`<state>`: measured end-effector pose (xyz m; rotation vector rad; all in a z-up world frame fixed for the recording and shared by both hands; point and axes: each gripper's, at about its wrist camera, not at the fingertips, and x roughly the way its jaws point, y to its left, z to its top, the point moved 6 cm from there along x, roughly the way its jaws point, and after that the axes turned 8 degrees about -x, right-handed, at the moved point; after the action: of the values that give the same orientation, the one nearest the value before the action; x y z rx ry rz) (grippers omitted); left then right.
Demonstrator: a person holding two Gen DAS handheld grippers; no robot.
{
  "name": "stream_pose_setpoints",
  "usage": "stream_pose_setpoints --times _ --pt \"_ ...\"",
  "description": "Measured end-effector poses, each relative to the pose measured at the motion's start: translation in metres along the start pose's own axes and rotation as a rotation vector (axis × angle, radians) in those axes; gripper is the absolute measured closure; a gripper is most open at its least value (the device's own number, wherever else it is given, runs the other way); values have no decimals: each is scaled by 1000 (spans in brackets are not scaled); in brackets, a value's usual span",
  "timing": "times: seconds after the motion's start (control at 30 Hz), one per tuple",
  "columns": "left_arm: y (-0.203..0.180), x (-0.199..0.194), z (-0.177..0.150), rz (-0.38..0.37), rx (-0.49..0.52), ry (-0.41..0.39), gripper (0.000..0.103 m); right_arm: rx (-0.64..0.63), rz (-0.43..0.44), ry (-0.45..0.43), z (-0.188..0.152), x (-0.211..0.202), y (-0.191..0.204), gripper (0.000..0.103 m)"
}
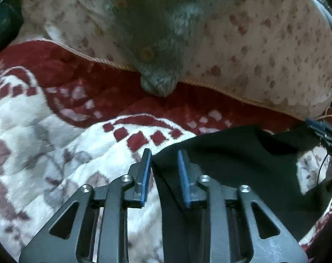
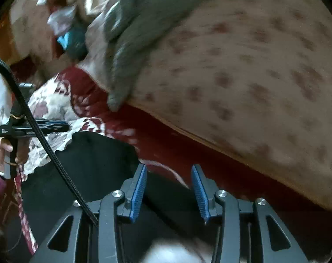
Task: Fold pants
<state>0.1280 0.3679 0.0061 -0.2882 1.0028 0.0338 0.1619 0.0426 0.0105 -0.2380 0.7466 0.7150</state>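
The black pants (image 1: 231, 160) lie on a red and white blanket (image 1: 45, 120), with their left edge running under my left gripper (image 1: 163, 155). That gripper stands open, its blue pads apart and the cloth's edge below the gap, not pinched. In the right wrist view the pants (image 2: 89, 160) spread to the left and under my right gripper (image 2: 168, 167), which is open above the dark cloth and holds nothing. The left gripper (image 2: 34, 128) shows at the far left, held by a hand (image 2: 3, 151). Part of the right gripper (image 1: 319, 129) shows at the right edge of the left wrist view.
A big cream pillow with brown spots (image 1: 264, 54) fills the back, and a grey knitted garment (image 1: 148, 43) hangs over its edge. A black braided cable (image 2: 45, 142) crosses the left of the right wrist view. A dark teal object (image 2: 73, 41) lies far back.
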Motion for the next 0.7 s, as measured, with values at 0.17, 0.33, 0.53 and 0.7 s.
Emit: stream_pose_setpoints --times 0.17,0.33,0.53,0.7 --pt "-35 -30 -15 -90 -19 20 59 140 -95 9 -61 -50 -54 62" --pt "-95 -23 -25 -172 2 80 59 308 -136 44 -118 -78 -105 62" --pt "-153 20 -39 -221 -57 183 59 556 -103 11 -174 -106 -154 54" --pt "-182 54 -44 -242 -119 224 59 681 -66 -4 -197 -111 -178 54"
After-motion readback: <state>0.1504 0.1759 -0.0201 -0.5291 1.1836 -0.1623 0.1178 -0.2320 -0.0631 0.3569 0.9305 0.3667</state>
